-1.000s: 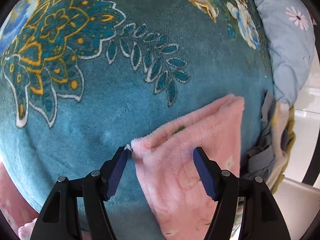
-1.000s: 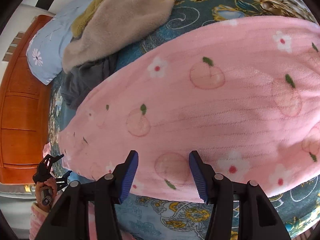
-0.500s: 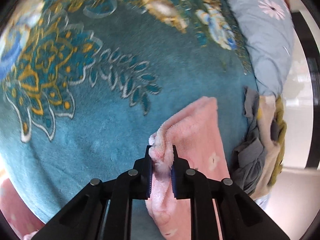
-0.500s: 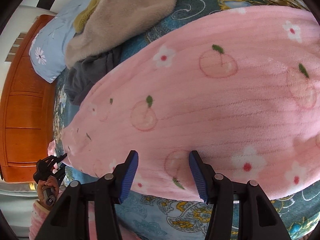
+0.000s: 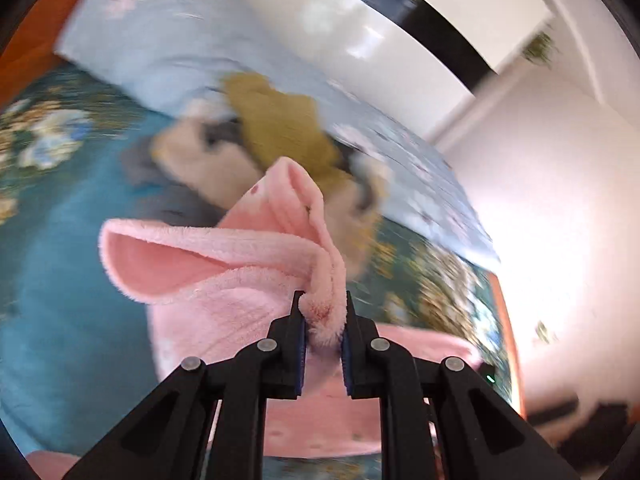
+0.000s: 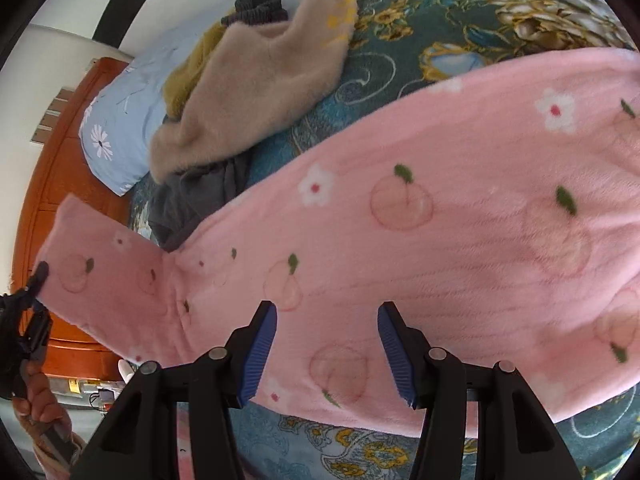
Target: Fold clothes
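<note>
A pink fleece garment (image 6: pixel 460 240) printed with peaches and white flowers lies spread across the bed. My left gripper (image 5: pixel 323 320) is shut on a bunched corner of the pink garment (image 5: pixel 224 276) and holds it lifted off the bed, the cloth curling open to the left. In the right wrist view that raised end (image 6: pixel 104 264) stands up at the far left beside the left gripper (image 6: pixel 24 304) and a hand (image 6: pixel 40 404). My right gripper (image 6: pixel 326 350) is open just above the garment's near edge, with nothing between its fingers.
A pile of other clothes sits near the bed's head: a beige fleece piece (image 6: pixel 264 76), a mustard one (image 6: pixel 192 72) and a dark grey one (image 6: pixel 200 204). A pale blue flowered pillow (image 6: pixel 116 128) lies against the orange wooden headboard (image 6: pixel 44 184). The teal floral blanket (image 6: pixel 460 20) covers the bed.
The left gripper closed on the garment's corner, then lifted it off the bed and swung toward the clothes pile. The right gripper stayed open over the near edge.
</note>
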Demonstrator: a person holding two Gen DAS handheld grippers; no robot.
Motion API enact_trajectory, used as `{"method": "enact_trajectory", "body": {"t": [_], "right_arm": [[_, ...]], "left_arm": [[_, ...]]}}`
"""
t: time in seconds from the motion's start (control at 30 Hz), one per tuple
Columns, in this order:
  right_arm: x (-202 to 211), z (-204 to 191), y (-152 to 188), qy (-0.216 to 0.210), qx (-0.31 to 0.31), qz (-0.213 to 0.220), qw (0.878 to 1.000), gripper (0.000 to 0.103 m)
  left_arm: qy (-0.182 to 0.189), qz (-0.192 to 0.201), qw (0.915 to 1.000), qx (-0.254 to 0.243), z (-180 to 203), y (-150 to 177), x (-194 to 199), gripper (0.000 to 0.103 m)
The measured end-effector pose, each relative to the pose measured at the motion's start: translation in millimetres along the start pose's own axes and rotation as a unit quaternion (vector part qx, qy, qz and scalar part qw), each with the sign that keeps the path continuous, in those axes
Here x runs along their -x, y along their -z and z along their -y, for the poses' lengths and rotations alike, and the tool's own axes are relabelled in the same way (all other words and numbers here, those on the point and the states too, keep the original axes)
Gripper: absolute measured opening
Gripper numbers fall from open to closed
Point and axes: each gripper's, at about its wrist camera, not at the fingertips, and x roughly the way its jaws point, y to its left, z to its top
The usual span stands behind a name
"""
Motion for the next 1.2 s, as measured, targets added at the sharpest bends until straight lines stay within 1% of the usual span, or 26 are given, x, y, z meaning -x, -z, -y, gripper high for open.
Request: {"method": "enact_trajectory", "body": {"t": [0.1,0.17,0.2,0.23,0.27,0.33,0.43,0.47,0.5,0.53,0.57,0.6,0.67,0.77,0.83,0.87,0.9,0.97,1.0,1.03,1.1,1.13,1.2], "right_arm": [[16.3,16.0,-7.9,0.001,-0.016,0.026,1.000,0.057],[24.2,28.5,-9.7,0.006,-0.027,0.035,0.999,0.057],[27.5,35.0,-9.9,0.010,-0.033,0.038,0.999,0.057],[29.9,41.5,-9.7,0.013,-0.039,0.040,0.998,0.057],[31.0,48.0,-9.0,0.016,-0.046,0.039,0.998,0.057],[32.8,58.9,-7.6,0.021,-0.058,0.039,0.997,0.057],[33.1,64.9,-6.3,0.019,-0.066,0.038,0.997,0.057],[33.2,66.9,-5.8,0.019,-0.069,0.038,0.997,0.057],[33.3,68.9,-5.3,0.018,-0.071,0.038,0.997,0.057],[32.8,70.0,-5.0,0.017,-0.073,0.038,0.996,0.057],[31.8,70.1,-4.7,0.015,-0.075,0.036,0.996,0.057],[30.8,70.2,-4.4,0.013,-0.076,0.035,0.996,0.057],[29.0,69.6,-4.2,0.007,-0.079,0.033,0.996,0.057],[32.8,62.9,-4.4,-0.023,-0.073,0.035,0.996,0.057],[29.1,58.5,-3.6,-0.042,-0.070,0.026,0.996,0.060],[26.1,56.6,-3.1,-0.050,-0.069,0.020,0.996,0.060],[23.0,54.7,-2.7,-0.059,-0.069,0.013,0.996,0.060],[18.0,47.2,-1.7,-0.062,-0.062,0.008,0.996,0.060],[16.9,41.5,-1.6,-0.060,-0.055,0.008,0.997,0.060],[18.2,32.2,-2.1,-0.059,-0.037,0.013,0.997,0.060],[22.8,6.2,-2.9,-0.062,0.015,0.024,0.998,0.060],[23.4,-9.8,-2.5,-0.066,0.047,0.023,0.996,0.060],[18.4,-41.5,2.0,-0.072,0.110,0.007,0.991,0.063]], "left_arm": [[0.034,-0.070,0.9969,0.003,28.8,21.9,-50.2,0.014],[0.053,-0.118,0.9915,0.011,42.6,42.7,-80.5,0.014],[0.060,-0.142,0.9880,0.006,50.6,54.1,-94.1,0.014],[0.059,-0.164,0.9846,-0.008,63.1,68.4,-104.5,0.014],[0.050,-0.183,0.9813,-0.029,71.0,80.9,-117.6,0.015],[0.019,-0.213,0.9749,-0.062,79.7,101.8,-141.4,0.015],[0.000,-0.252,0.9654,-0.067,67.3,115.5,-166.0,0.016],[-0.001,-0.263,0.9626,-0.066,64.2,119.0,-169.6,0.021],[0.000,-0.273,0.9599,-0.066,61.5,122.4,-172.1,0.031],[0.004,-0.283,0.9571,-0.063,60.1,125.1,-171.5,0.037],[0.009,-0.291,0.9550,-0.057,58.3,126.0,-169.9,0.047],[0.020,-0.294,0.9543,-0.049,57.7,125.9,-163.9,0.049],[0.054,-0.289,0.9552,-0.037,53.0,121.9,-144.6,0.050],[0.047,-0.242,0.9690,-0.013,28.2,103.3,-111.0,0.050],[-0.011,-0.200,0.9795,0.020,-3.1,88.9,-92.2,0.050],[-0.042,-0.178,0.9824,0.038,-19.6,81.6,-83.0,0.050],[-0.072,-0.169,0.9816,0.052,-35.2,78.8,-77.6,0.050],[-0.130,-0.158,0.9757,0.077,-65.8,75.4,-68.4,0.050],[-0.143,-0.160,0.9728,0.087,-78.4,78.2,-66.5,0.050],[-0.147,-0.166,0.9706,0.093,-89.1,84.5,-66.7,0.050],[-0.158,-0.181,0.9668,0.088,-101.1,99.1,-71.7,0.050],[-0.158,-0.183,0.9663,0.087,-103.3,100.9,-72.1,0.050],[-0.157,-0.186,0.9662,0.086,-105.9,101.7,-71.4,0.050]]}}
